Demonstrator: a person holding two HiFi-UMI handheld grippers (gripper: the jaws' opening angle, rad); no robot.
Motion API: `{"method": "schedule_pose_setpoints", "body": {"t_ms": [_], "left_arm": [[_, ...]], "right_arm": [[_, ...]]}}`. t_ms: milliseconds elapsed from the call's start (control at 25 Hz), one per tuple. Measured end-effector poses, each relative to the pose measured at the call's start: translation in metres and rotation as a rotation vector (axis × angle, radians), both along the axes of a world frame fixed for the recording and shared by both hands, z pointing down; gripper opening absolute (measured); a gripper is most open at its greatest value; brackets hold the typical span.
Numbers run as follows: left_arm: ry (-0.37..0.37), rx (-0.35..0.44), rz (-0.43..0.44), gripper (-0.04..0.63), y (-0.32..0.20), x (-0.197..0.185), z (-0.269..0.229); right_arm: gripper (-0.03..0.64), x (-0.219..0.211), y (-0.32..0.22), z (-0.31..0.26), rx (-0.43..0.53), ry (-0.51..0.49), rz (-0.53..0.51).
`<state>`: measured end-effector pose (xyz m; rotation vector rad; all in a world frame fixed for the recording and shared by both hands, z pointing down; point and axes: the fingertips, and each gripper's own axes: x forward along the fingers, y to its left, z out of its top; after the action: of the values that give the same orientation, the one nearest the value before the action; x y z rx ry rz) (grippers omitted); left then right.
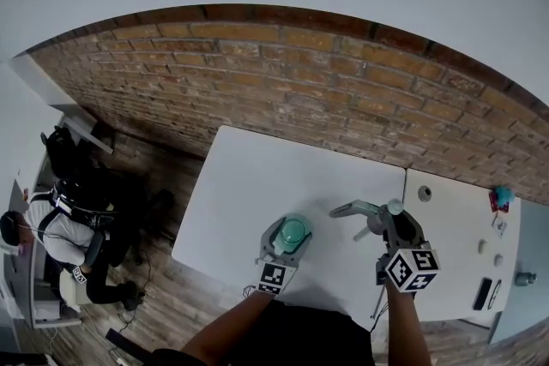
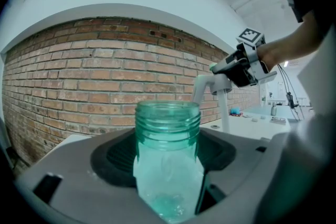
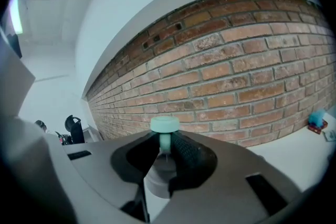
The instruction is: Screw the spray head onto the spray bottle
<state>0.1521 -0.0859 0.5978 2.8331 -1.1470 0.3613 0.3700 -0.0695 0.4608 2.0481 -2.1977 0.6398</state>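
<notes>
A clear teal spray bottle (image 2: 168, 157) with an open threaded neck stands upright between the jaws of my left gripper (image 2: 168, 165), which is shut on its body. In the head view the bottle (image 1: 292, 231) sits over the white table (image 1: 249, 184) in the left gripper (image 1: 287, 237). My right gripper (image 1: 390, 227) is shut on the white spray head (image 1: 364, 212), held in the air to the bottle's right. The right gripper view shows its pale green nozzle tip (image 3: 165, 124) and white collar (image 3: 160, 178) in the right gripper (image 3: 164, 157). From the left gripper view the spray head (image 2: 212, 84) hangs with its dip tube (image 2: 224, 113) down.
A brick wall (image 1: 343, 90) runs behind the table. A second white table (image 1: 455, 219) on the right carries small items, among them a teal object (image 1: 502, 196) and a dark flat device (image 1: 484, 293). A seated person (image 1: 60, 227) is at the far left on the wooden floor.
</notes>
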Motion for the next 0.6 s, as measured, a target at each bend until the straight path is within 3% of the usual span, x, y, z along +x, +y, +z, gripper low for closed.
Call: {"method": "schedule_pose_setpoints", "body": {"t_ms": [320, 600], "left_arm": [[-0.002, 0.008, 0.040, 0.322, 0.002, 0.003, -0.001], [-0.001, 0.013, 0.045, 0.322, 0.002, 0.004, -0.001]], "right_arm": [[0.069, -0.012, -0.004, -0.045, 0.093, -0.106, 0.017], [0.069, -0.025, -0.009, -0.072, 0.138, -0.060, -0.005]]}}
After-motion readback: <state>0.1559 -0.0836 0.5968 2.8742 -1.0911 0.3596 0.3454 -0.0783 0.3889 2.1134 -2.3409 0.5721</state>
